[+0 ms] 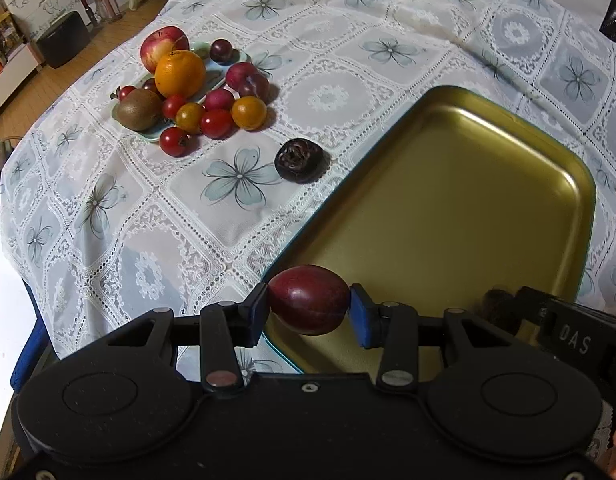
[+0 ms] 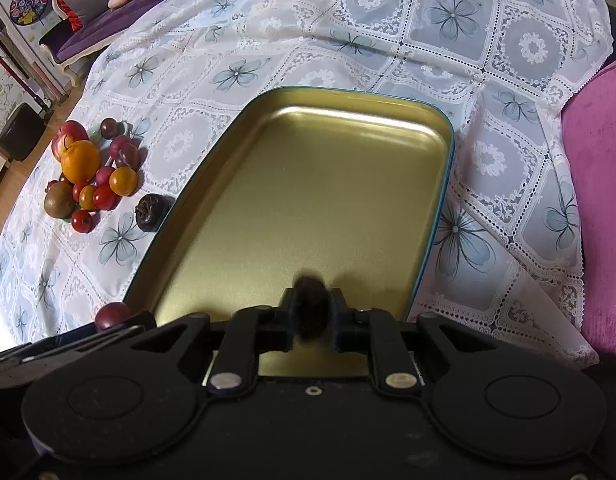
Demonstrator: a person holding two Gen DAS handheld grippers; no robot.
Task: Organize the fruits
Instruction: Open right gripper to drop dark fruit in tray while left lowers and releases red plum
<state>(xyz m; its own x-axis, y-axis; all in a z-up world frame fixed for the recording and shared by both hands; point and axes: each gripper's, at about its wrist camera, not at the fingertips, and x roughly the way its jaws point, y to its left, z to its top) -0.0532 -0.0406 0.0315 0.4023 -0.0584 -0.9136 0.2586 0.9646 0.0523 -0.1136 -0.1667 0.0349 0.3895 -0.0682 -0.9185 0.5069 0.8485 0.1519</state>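
Note:
My left gripper point(image 1: 308, 307) is shut on a dark red plum point(image 1: 308, 304) over the near left corner of the gold tray point(image 1: 448, 184). My right gripper point(image 2: 311, 312) is shut on a dark brown wrinkled fruit point(image 2: 310, 304) over the tray's near end point(image 2: 308, 184); the fruit is blurred. The plum also shows in the right wrist view point(image 2: 112, 315). A small green plate point(image 1: 148, 134) at the far left holds an apple point(image 1: 162, 46), an orange point(image 1: 180, 73), a kiwi point(image 1: 138, 109), plums and several cherry tomatoes. Another dark wrinkled fruit point(image 1: 300, 159) lies on the cloth beside the tray.
The table wears a white lace cloth with blue flowers point(image 1: 238, 176). A pink cushion point(image 2: 600, 184) lies at the right edge. The right gripper's body point(image 1: 568, 336) shows at the lower right of the left wrist view. Furniture and floor lie beyond the table's left side.

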